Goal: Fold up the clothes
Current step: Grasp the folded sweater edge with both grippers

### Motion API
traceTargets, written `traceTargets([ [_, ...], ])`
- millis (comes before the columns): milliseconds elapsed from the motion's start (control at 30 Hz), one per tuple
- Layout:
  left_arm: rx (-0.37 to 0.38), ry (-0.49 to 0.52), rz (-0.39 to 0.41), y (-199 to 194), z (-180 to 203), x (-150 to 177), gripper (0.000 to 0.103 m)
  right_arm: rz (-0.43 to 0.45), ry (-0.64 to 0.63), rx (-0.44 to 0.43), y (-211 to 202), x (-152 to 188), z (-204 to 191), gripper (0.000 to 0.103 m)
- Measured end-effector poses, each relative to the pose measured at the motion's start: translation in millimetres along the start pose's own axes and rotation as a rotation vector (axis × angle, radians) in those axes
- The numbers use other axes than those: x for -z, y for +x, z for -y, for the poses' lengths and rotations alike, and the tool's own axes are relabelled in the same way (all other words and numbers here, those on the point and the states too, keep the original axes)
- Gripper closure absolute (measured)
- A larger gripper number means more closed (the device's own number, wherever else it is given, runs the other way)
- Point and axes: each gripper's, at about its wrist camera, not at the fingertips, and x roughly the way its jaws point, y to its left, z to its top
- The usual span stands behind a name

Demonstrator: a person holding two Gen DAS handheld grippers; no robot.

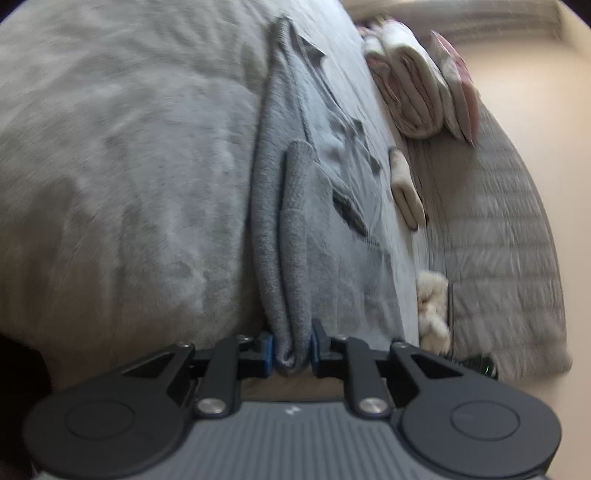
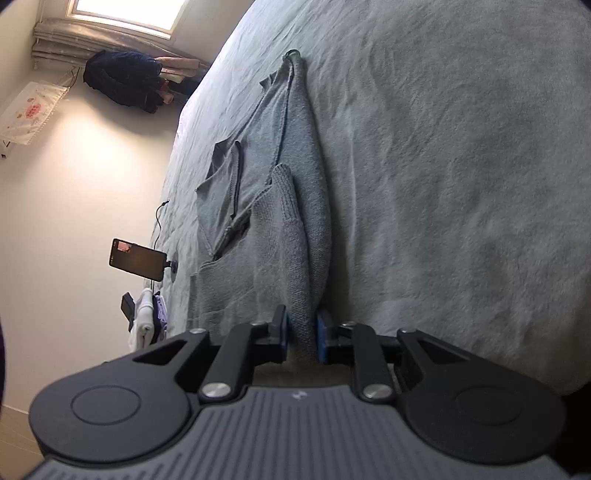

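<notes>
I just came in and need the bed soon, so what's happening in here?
Someone is folding a grey knit sweater on the bed using two handheld grippers. The left gripper and the right gripper are each shut on a bunched edge of the sweater, while the rest of it lies stretched out across the bedding. The fold is not finished. A stack of folded pink and white linens sits at the far side of the bed.

Daylight is admitted through a window (image 2: 125,14) that is blown out to white, and a soft glow is cast on the wall (image 2: 85,177) beneath. The left wrist view is smeared by motion blur, most strongly across the bed (image 1: 110,166). Straight lines are bowed by fisheye distortion, and the corners are vignetted black.
</notes>
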Motion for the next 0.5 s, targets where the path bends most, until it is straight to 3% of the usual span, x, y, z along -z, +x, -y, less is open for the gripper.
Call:
traceTargets([
  [67, 0.019, 0.034, -0.030, 2.4, 2.4, -4.0, 0.072, -0.011, -0.004, -0.007, -0.1, 0.4, 2.0, 0.067],
  [167, 0.038, 0.054, -0.086, 8.2, 2.3, -5.3, 0.069, -0.027, -0.009, -0.017, -0.2, 1.0, 5.1, 0.066],
  [200, 0.039, 0.054, -0.107, 9.9, 0.4, -3.9, 0.070, -0.032, -0.011, -0.020, -0.2, 1.2, 6.1, 0.066],
  [300, 0.031, 0.055, -0.132, 14.2, -5.1, 1.2, 0.087, -0.048, -0.017, -0.030, -0.3, 1.8, 9.1, 0.067],
  [333, 0.044, 0.050, -0.125, 12.7, -6.2, 2.8, 0.090, -0.053, -0.018, -0.034, -0.4, 2.0, 10.1, 0.075],
  [500, 0.129, 0.057, -0.066, 0.6, -3.3, 5.5, 0.092, -0.043, 0.018, -0.112, -13.3, 0.6, 8.6, 0.083],
])
